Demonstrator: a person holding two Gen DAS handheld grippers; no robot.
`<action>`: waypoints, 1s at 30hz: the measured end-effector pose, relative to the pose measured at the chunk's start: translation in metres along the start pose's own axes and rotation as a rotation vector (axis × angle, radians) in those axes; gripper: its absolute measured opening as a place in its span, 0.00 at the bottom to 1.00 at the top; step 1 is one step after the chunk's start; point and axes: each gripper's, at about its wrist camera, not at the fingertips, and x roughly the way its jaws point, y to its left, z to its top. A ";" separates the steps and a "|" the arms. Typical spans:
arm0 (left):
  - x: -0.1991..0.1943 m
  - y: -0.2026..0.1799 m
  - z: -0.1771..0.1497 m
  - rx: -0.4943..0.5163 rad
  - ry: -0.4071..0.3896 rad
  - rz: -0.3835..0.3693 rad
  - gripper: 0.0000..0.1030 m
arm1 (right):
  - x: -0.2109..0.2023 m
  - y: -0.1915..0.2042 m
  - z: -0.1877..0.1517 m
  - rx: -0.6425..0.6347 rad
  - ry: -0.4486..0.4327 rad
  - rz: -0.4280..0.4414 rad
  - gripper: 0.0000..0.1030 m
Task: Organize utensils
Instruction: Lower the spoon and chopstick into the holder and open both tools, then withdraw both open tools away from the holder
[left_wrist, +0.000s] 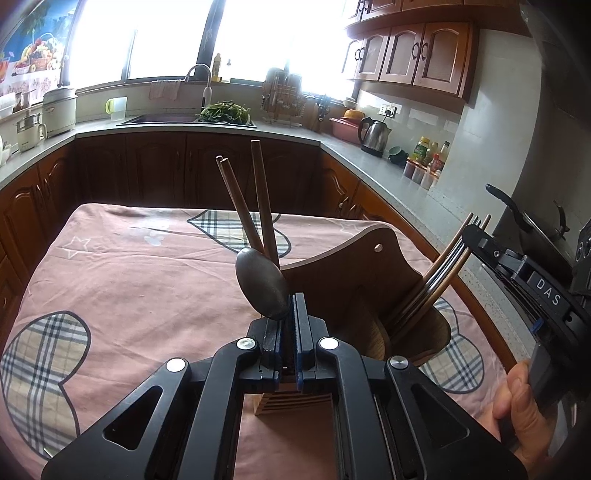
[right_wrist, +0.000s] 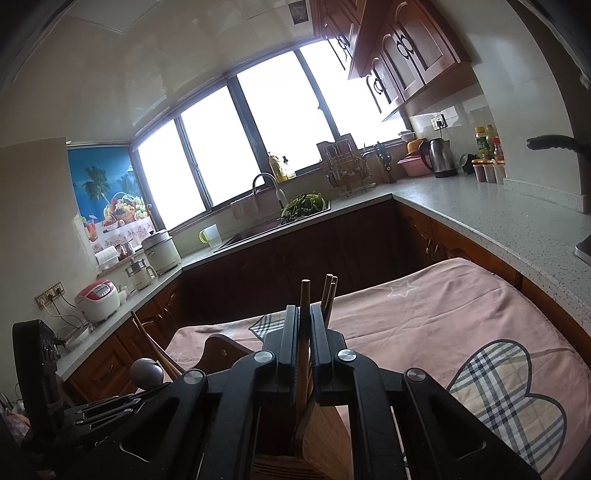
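A brown wooden utensil holder (left_wrist: 354, 266) stands on a table with a pink cloth (left_wrist: 129, 266). My left gripper (left_wrist: 291, 306) is shut on a dark wooden spoon (left_wrist: 264, 286), bowl end up, above the holder's left compartment. Three brown chopsticks (left_wrist: 258, 206) stand behind it. My right gripper (right_wrist: 304, 314) is shut on a brown chopstick (right_wrist: 304, 295) that points up over the holder (right_wrist: 325, 435). More chopsticks (left_wrist: 447, 266) lean in the holder's right compartment. The right gripper's body (left_wrist: 532, 280) shows at the right of the left wrist view.
The table (right_wrist: 461, 325) sits inside a U-shaped kitchen counter (left_wrist: 388, 162). On it are a sink with greens (left_wrist: 225, 112), a kettle (left_wrist: 375, 134), bottles (left_wrist: 432, 153) and rice cookers (right_wrist: 99, 299). Dark cabinets run below.
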 end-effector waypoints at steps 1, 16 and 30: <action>0.000 0.000 0.000 0.000 0.001 -0.001 0.04 | 0.000 -0.001 0.000 0.002 0.001 0.001 0.06; -0.010 -0.001 0.000 -0.019 -0.020 -0.003 0.46 | -0.012 -0.007 0.005 0.043 -0.028 -0.003 0.52; -0.042 0.006 -0.011 -0.048 -0.033 0.027 0.95 | -0.036 -0.013 0.006 0.106 0.002 0.065 0.91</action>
